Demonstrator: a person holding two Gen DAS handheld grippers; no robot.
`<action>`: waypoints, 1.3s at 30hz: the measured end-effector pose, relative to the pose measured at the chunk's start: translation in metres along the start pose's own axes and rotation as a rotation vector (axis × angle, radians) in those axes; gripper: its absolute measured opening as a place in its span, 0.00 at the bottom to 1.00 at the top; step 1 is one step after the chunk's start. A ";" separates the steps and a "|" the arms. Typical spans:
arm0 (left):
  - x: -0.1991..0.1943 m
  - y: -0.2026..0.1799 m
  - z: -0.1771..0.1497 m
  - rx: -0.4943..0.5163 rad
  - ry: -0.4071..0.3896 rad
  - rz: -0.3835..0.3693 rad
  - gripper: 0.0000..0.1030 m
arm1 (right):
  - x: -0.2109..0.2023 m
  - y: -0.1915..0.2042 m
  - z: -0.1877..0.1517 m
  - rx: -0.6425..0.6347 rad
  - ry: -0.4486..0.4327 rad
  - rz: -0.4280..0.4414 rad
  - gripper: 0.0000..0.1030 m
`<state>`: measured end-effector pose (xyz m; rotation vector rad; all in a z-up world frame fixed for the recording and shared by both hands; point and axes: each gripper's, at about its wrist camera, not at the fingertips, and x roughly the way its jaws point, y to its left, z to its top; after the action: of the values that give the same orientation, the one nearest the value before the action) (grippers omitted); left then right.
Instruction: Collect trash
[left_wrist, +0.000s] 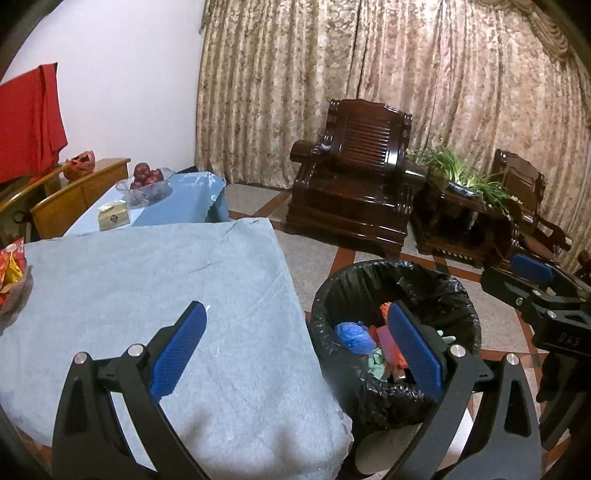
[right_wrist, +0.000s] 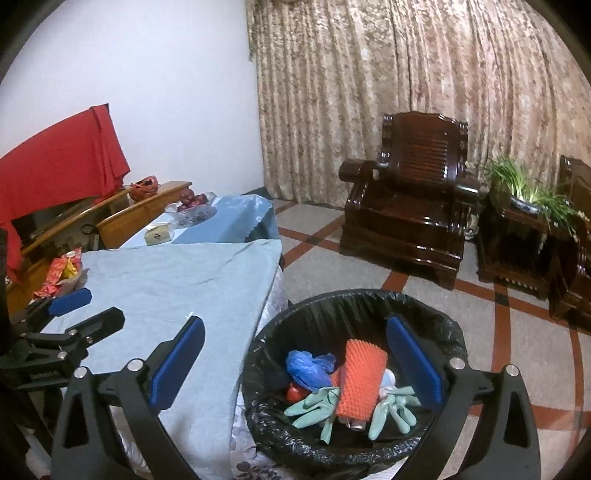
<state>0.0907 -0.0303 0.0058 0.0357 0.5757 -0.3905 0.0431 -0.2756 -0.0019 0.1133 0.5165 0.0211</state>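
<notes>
- Left gripper (left_wrist: 295, 354) spread wide with nothing between the blue pads, filling the lower part of the left wrist view; one finger over the table, the other over the trash bin.
- Right gripper (right_wrist: 295, 362) likewise released and empty, low in the right wrist view, its right finger above the bin's opening.
- Trash bin (right_wrist: 258, 373) lined with a black bag, standing on the tiled floor just beside the table's edge, lower centre-right in both views.
- Inside the bin: an orange bumpy sheet (right_wrist: 364, 376) lying on top at centre, pale green gloves (right_wrist: 314, 404) spread beneath and to both sides of it, a crumpled blue bag (right_wrist: 306, 367) to its left, something red partly hidden under the blue bag.
- Table draped in a light blue cloth (left_wrist: 147, 288), bare across most of the left half of the left wrist view.
- Red and yellow wrappers (right_wrist: 61, 273) heaped at the cloth's far left edge, well apart from the bin.
- Fruit bowl (left_wrist: 146, 182) with dark red fruit and a small box (left_wrist: 113, 218) on a second blue-covered surface, upper left.
- Dark wooden armchair (right_wrist: 410, 210) against patterned curtains, upper right, with a potted green plant (right_wrist: 532, 195) at the right edge.
</notes>
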 end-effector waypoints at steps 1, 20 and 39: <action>-0.002 -0.001 0.001 0.005 -0.004 0.001 0.93 | -0.002 0.002 0.001 -0.004 -0.004 0.003 0.94; -0.028 -0.003 0.004 -0.001 -0.053 0.011 0.94 | -0.017 0.016 0.003 -0.031 -0.033 0.014 0.94; -0.029 0.001 0.003 -0.009 -0.052 0.015 0.94 | -0.016 0.022 0.004 -0.041 -0.029 0.020 0.94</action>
<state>0.0707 -0.0193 0.0241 0.0216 0.5251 -0.3729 0.0319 -0.2547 0.0121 0.0786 0.4859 0.0494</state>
